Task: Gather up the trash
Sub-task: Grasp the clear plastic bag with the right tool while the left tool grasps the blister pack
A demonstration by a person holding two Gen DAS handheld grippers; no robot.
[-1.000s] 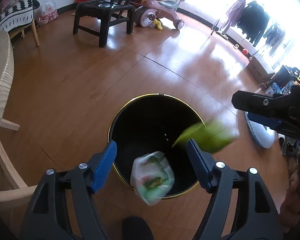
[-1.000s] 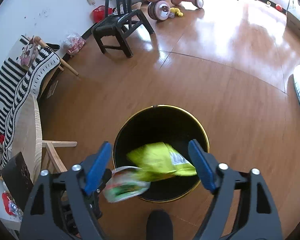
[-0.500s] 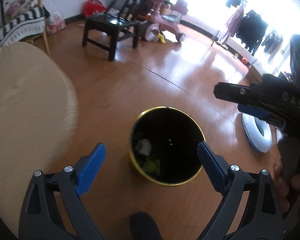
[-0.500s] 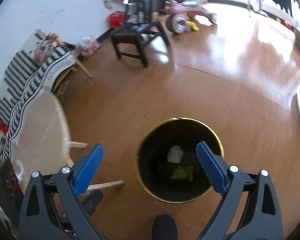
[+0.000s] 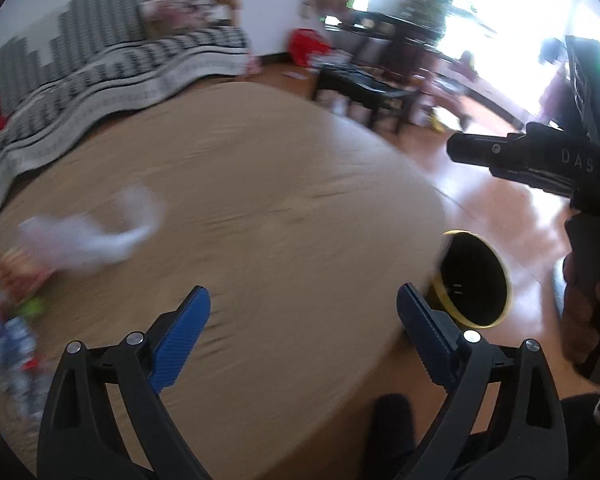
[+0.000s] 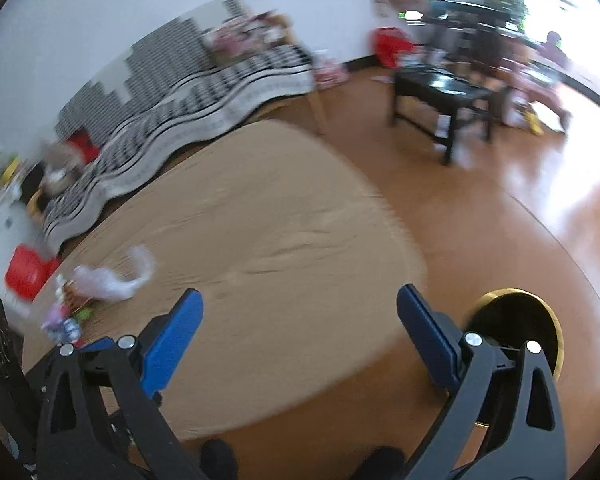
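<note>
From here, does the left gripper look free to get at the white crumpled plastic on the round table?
Probably yes: the left gripper is open and empty, and bare table lies between it and the white crumpled plastic, though the view is blurred.

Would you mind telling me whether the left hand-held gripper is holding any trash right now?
No, the left hand-held gripper is open, with only the bare wooden table showing between its blue fingers.

Round wooden table (image 5: 283, 220) spreads ahead of and beneath the fingers. Beyond it, up left, a black-and-white striped cloth (image 6: 203, 92). Far right of the fingertips, a black chair (image 6: 444, 92) on the glossy floor (image 6: 540, 208).
</note>
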